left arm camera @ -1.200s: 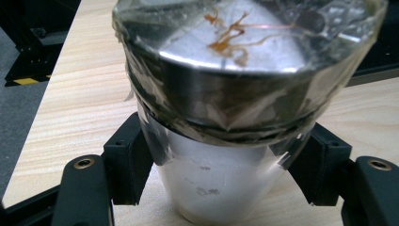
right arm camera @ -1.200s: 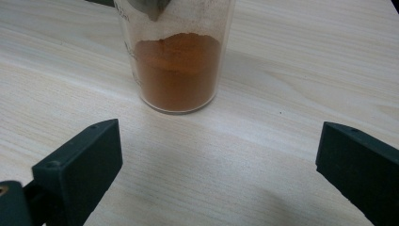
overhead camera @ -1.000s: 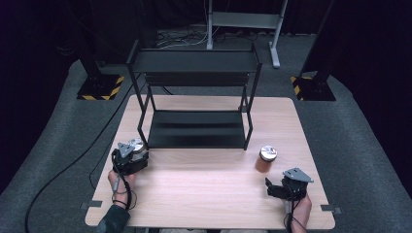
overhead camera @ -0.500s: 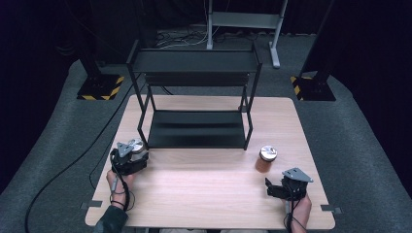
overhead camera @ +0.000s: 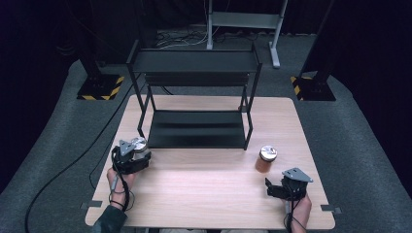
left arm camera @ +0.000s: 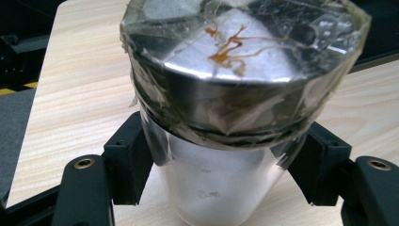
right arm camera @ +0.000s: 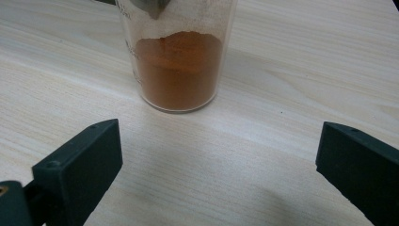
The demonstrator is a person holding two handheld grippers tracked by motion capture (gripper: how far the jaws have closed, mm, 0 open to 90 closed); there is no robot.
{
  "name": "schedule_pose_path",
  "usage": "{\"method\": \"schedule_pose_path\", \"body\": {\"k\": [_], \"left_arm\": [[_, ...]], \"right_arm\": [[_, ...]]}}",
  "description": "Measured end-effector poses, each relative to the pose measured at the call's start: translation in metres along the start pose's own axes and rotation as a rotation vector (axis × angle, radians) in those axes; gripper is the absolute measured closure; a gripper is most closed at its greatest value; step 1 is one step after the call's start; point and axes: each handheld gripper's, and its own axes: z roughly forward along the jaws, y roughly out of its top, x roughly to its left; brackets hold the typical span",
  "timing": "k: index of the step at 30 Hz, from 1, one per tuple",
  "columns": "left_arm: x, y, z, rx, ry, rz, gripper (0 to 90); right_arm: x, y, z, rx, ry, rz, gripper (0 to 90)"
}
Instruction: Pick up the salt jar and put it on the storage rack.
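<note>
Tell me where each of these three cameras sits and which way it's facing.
High view: above the person's side, looking forward and down at the table and rack; both forearms show.
Left gripper view: on the left gripper, jaws clamped on a clear jar.
Right gripper view: on the right gripper, jaws apart, facing the orange jar, shared with the high view.

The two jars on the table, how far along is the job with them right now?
Nothing looks finished: both levels of the black shelf rack are bare. In hand: the left gripper is shut on the clear jar with the taped metal lid, at the rack's front left corner. Left: the jar of orange powder stands on the table, ungripped, ahead of the open right gripper. Probably both jars go on the rack.
</note>
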Motion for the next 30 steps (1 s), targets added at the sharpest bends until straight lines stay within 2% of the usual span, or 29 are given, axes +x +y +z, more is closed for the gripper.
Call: {"method": "schedule_pose_path", "body": {"k": [12, 30], "left_arm": [[-0.002, 0.014, -0.012, -0.017, -0.044, 0.022, 30.5], [-0.001, 0.033, -0.02, -0.035, -0.098, 0.038, 30.5]], "right_arm": [[0.0, 0.0, 0.0, -0.003, -0.001, 0.002, 0.0], [0.0, 0.0, 0.0, 0.0, 0.0, 0.0, 0.0]]}}
